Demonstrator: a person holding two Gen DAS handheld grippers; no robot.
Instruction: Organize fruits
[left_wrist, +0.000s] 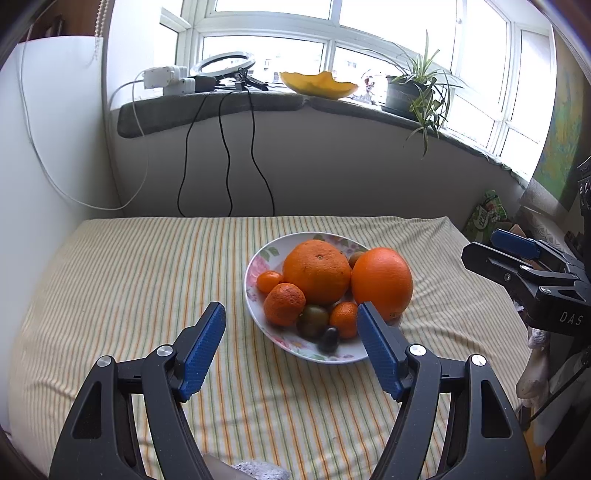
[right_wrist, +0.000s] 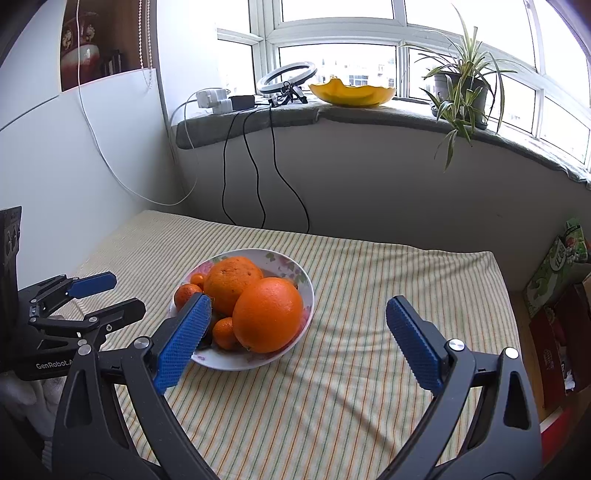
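A floral plate (left_wrist: 258, 258) (right_wrist: 303, 280) on the striped cloth holds two big oranges (left_wrist: 317, 271) (left_wrist: 382, 282) (right_wrist: 267, 314), several small tangerines (left_wrist: 283, 303) (right_wrist: 186, 293), a greenish tomato (left_wrist: 312, 320) and a small dark fruit (left_wrist: 328, 339). My left gripper (left_wrist: 291, 330) is open and empty, just in front of the plate's near rim. It also shows in the right wrist view (right_wrist: 110, 295). My right gripper (right_wrist: 297, 332) is open and empty, its left finger by the plate's near side. In the left wrist view the right gripper (left_wrist: 509, 251) is at the far right.
The striped cloth (left_wrist: 147, 295) covers the table up to the wall. Cables (left_wrist: 225, 155) hang from the windowsill, which carries a ring light (right_wrist: 286, 75), a yellow bowl (right_wrist: 351, 92) and a potted plant (right_wrist: 461, 88). Boxes (right_wrist: 554, 273) stand at the right edge.
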